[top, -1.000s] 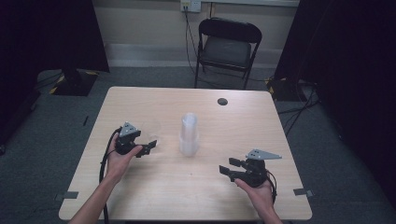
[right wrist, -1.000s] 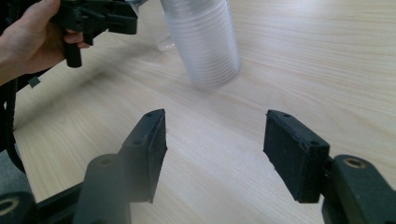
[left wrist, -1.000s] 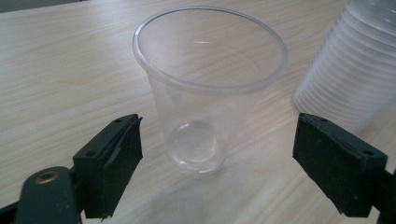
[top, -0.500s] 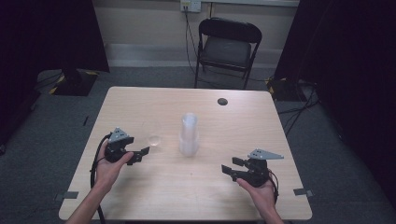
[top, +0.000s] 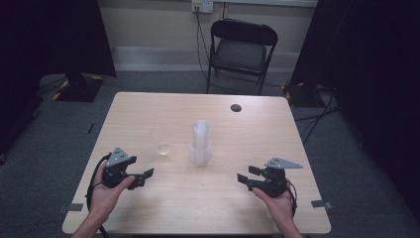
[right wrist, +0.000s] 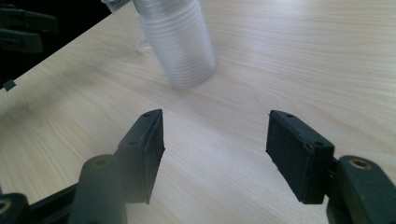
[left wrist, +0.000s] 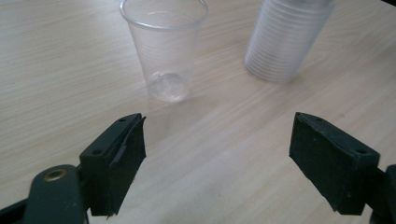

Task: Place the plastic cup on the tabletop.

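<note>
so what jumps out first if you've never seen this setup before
A tall stack of clear plastic cups stands near the middle of the wooden table, with a single clear cup upright just to its left, apart from it. The left gripper and right gripper sit low over the near edge on either side, jaws wide open and empty, both aimed toward the cups. A black folding chair stands beyond the far edge.

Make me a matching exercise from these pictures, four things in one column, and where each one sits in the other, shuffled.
Things:
1. single clear plastic cup
2. tall stack of clear plastic cups
3. small round black disc
4. black folding chair

Places:
A. on the floor beyond the table's far edge
B. near the table's middle
C. just left of the stack
D. on the table near its far edge

Pairs: 1-C, 2-B, 3-D, 4-A
</note>
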